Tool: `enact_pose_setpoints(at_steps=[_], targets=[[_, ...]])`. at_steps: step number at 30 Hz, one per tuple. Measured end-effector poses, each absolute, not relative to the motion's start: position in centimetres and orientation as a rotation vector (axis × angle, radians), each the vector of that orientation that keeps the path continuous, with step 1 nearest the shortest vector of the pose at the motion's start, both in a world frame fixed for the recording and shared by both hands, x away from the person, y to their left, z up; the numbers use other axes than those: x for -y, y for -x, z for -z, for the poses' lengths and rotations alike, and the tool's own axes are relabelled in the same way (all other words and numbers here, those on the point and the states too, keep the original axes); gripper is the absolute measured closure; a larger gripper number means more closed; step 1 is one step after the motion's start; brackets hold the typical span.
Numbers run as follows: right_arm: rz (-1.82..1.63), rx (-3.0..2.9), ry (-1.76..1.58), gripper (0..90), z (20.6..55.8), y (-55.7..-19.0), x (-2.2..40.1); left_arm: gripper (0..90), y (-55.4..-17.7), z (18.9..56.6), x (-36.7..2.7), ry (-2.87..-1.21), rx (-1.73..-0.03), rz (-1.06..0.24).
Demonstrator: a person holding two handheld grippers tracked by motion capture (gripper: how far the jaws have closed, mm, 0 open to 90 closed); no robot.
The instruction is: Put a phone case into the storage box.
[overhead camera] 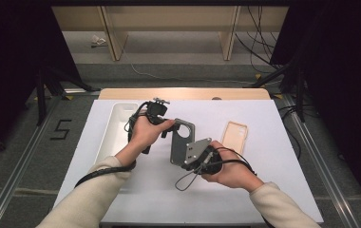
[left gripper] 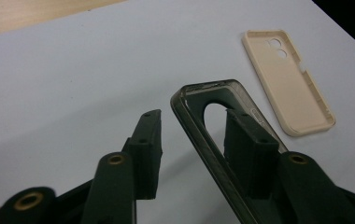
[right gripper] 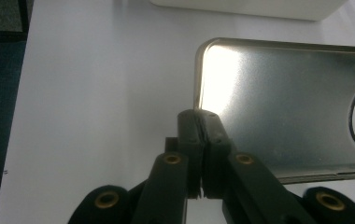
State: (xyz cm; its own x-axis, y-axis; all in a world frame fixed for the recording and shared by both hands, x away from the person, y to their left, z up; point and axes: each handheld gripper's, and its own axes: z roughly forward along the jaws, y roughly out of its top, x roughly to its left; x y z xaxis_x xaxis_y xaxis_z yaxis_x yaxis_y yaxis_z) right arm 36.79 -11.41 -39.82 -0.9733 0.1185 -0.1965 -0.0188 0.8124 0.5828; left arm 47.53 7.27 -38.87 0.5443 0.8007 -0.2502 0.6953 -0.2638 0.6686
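The right gripper (right gripper: 202, 154) has its two black jaws pressed together on the edge of the dark phone case (overhead camera: 182, 141), near one corner. In the right gripper view the case (right gripper: 278, 102) looks shiny and grey, with a round hole at one end.

The left gripper (left gripper: 194, 144) has its jaws apart, one on each side of the dark case's (left gripper: 213, 135) rim. One jaw is inside the case and one is outside. The outside jaw does not touch the rim, so nothing is squeezed there yet.

The dark case is held up off the table, in the middle, between the two hands. Its long side runs from near to far, and the end with the round hole points to the far side. It tilts a little.

On the white mat (overhead camera: 264, 190), to the right of the hands, lies a beige phone case (overhead camera: 235, 135). It lies flat with its open side up. A white tray (overhead camera: 117, 126) sits on the left of the mat, beside the left hand (overhead camera: 145, 135).
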Motion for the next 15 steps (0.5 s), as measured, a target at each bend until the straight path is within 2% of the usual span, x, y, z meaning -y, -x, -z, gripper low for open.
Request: enact_pose_setpoints(at_steps=[3,9,10,11,12,13,15], targets=[[-0.892,-2.767,-0.070,89.2,39.84,-36.78,11.36,64.0,-47.62,38.96,-7.36,-2.004,-1.228,-0.157],[-0.877,-2.775,-0.062,89.2,40.03,-36.78,11.22,69.1,-47.61,38.82,-7.52,-1.959,-1.269,-0.121],[-0.874,-2.782,-0.064,89.2,40.14,-36.78,11.17,72.9,-47.56,38.78,-7.50,-1.952,-1.271,-0.118],[-0.874,-2.782,-0.064,89.2,40.14,-36.78,11.17,72.9,-47.50,38.72,-7.47,-1.947,-1.272,-0.121],[-0.859,-2.789,-0.067,89.2,40.25,-36.81,11.15,78.9,-47.44,38.64,-7.45,-1.942,-1.270,-0.125],[-0.859,-2.789,-0.067,89.2,40.25,-36.81,11.15,78.9,-47.38,38.53,-7.43,-1.940,-1.266,-0.133],[-0.856,-2.780,-0.075,89.2,40.43,-36.94,11.21,84.9,-47.27,38.34,-7.46,-1.933,-1.259,-0.142]])
